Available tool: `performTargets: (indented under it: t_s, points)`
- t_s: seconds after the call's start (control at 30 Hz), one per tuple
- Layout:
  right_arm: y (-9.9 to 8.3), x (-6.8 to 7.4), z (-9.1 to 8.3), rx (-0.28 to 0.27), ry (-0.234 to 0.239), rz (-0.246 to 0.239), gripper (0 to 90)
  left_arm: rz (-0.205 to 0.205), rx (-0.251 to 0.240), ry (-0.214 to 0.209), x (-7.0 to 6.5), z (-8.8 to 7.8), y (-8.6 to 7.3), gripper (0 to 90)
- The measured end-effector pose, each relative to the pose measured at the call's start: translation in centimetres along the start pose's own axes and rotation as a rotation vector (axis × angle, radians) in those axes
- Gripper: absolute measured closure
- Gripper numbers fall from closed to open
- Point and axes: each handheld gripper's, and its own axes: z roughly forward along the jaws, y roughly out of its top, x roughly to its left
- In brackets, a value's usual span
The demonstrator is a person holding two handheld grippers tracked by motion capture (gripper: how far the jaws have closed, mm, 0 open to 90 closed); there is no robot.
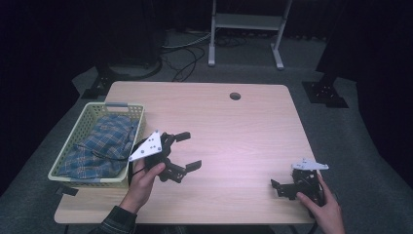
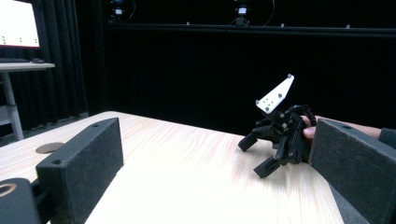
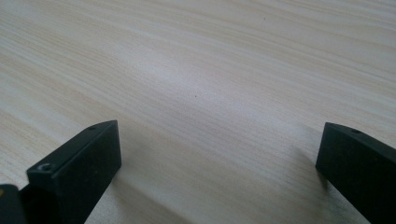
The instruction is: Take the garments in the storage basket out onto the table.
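We find the left gripper (image 1: 184, 152) held above the table (image 1: 243, 126) just right of the basket (image 1: 135, 111), its jaws spread wide and holding nothing. The right gripper (image 1: 278, 189) sits low at the near right edge, jaws likewise wide apart and empty — its own view shows bare wood grain between them.

The item nearest the left gripper is the blue plaid cloth (image 1: 104, 146), lying crumpled inside the pale green basket at the table's left side. We judge it light, soft and limp; it will sag and trail when lifted, and is neither fragile nor slippery. A raised fold near the basket's right wall looks the best hold, pinched well in so the fabric does not slide free.

The basket wall stands between jaws and cloth, so approach must come from above. A dark cable lies across the cloth — a snag risk. Elsewhere the tabletop is bare, save a round grommet hole (image 1: 235, 96) at the far side.
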Motion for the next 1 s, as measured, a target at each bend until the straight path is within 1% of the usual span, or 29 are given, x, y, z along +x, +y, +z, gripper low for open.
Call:
performTargets:
  t_s: [0.43,0.5,0.67,0.8,0.9,0.93,0.97,1.0]
  points:
    - [0.0,0.0,0.0,0.000,0.000,0.000,0.0,-0.006,-0.003,-0.005,0.0,0.2,1.4,2.1]
    - [0.0,0.0,0.0,0.000,0.000,0.000,0.0,-0.013,-0.005,-0.012,0.0,0.2,1.7,2.1]
    - [0.0,0.0,0.0,0.000,0.000,0.000,0.0,-0.012,-0.008,-0.018,0.0,0.3,2.1,2.1]
    - [0.0,0.0,0.0,0.000,0.000,0.000,0.0,-0.004,-0.006,-0.020,0.0,0.4,2.7,2.1]
    - [0.0,0.0,0.0,-0.001,0.000,0.002,0.0,0.006,0.000,-0.031,0.1,0.7,3.5,2.1]
    - [0.0,0.0,0.0,-0.001,0.000,0.002,0.0,0.006,0.000,-0.031,0.1,0.7,3.5,2.1]
    - [0.0,0.0,0.0,0.000,0.000,0.001,0.0,0.009,-0.003,-0.031,0.1,0.8,4.0,2.0]
    - [0.0,0.0,0.0,0.000,0.000,0.001,0.0,0.009,-0.003,-0.031,0.1,0.8,4.0,2.1]
